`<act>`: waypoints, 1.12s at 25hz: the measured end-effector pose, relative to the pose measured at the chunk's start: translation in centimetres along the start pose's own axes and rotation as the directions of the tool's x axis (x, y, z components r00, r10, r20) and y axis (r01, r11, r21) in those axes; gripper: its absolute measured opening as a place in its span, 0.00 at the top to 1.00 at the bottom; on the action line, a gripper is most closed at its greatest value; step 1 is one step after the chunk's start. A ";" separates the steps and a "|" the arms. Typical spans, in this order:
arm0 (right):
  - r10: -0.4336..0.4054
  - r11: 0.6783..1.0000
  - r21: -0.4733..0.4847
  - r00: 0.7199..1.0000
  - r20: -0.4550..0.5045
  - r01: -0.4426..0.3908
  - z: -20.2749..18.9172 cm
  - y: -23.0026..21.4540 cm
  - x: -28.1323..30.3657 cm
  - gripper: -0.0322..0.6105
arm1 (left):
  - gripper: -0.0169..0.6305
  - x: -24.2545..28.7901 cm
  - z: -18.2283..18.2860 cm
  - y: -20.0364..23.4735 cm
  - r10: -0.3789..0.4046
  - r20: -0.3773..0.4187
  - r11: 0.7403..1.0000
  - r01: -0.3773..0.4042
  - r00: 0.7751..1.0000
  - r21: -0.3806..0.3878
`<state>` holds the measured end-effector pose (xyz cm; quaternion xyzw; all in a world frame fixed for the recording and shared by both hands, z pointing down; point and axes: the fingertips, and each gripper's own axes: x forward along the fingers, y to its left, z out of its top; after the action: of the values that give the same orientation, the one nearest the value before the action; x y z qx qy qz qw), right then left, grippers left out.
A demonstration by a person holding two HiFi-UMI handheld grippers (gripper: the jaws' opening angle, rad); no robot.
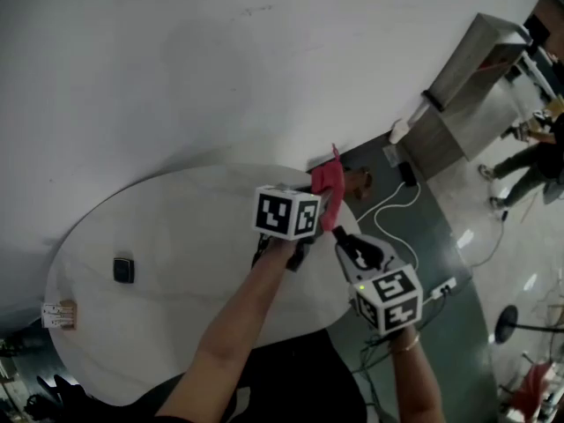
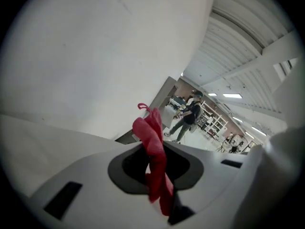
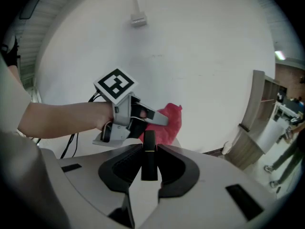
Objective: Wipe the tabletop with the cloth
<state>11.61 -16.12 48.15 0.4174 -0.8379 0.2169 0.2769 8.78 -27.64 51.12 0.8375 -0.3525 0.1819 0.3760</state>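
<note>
My left gripper (image 1: 321,203) is shut on a red cloth (image 1: 328,180), which hangs bunched in the air over the far edge of the white oval table (image 1: 176,236). In the left gripper view the cloth (image 2: 151,142) stands pinched between the jaws, with a small loop at its top. My right gripper (image 1: 344,238) is just right of it, off the table's edge, shut on a slim black tube (image 3: 149,155) with a thin gold band. The right gripper view shows the left gripper (image 3: 157,119) and the cloth (image 3: 170,125) close ahead.
A small black square thing (image 1: 123,270) lies on the table's left part, and a small card box (image 1: 58,314) sits at its left rim. Cables and a power strip (image 1: 441,287) lie on the floor at right. A wooden cabinet (image 1: 471,82) stands by the wall. People stand far right.
</note>
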 end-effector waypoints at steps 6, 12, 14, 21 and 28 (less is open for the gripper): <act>-0.035 0.999 0.025 0.999 -0.015 0.036 -1.6 -0.9 -1.4 0.81 | 0.88 3.7 -3.3 0.3 0.114 -0.172 0.983 -0.086 0.979 0.161; 0.029 0.999 -0.025 1.000 -0.013 -0.029 -0.4 1.6 0.3 0.81 | 0.88 -2.0 -5.2 5.4 0.215 -0.147 0.972 -0.197 0.966 0.128; 0.063 0.997 -0.050 0.998 -0.019 -0.064 0.2 3.1 1.3 0.81 | 0.88 -4.6 -5.7 7.8 0.261 -0.126 0.963 -0.249 0.957 0.102; 0.157 0.977 -0.136 0.986 -0.050 -0.163 1.5 8.9 4.6 0.81 | 0.88 -13.8 -8.3 14.7 0.407 -0.068 0.913 -0.407 0.911 0.002; 0.184 0.969 -0.157 0.982 -0.047 -0.189 1.6 13.2 5.5 0.81 | 0.88 -22.4 -11.7 20.3 0.540 -0.037 0.836 -0.541 0.841 -0.085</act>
<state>-2.38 -12.95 48.74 0.3096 -0.8836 0.1802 0.3013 -21.82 -18.13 56.16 0.6847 -0.5804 0.2688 0.3494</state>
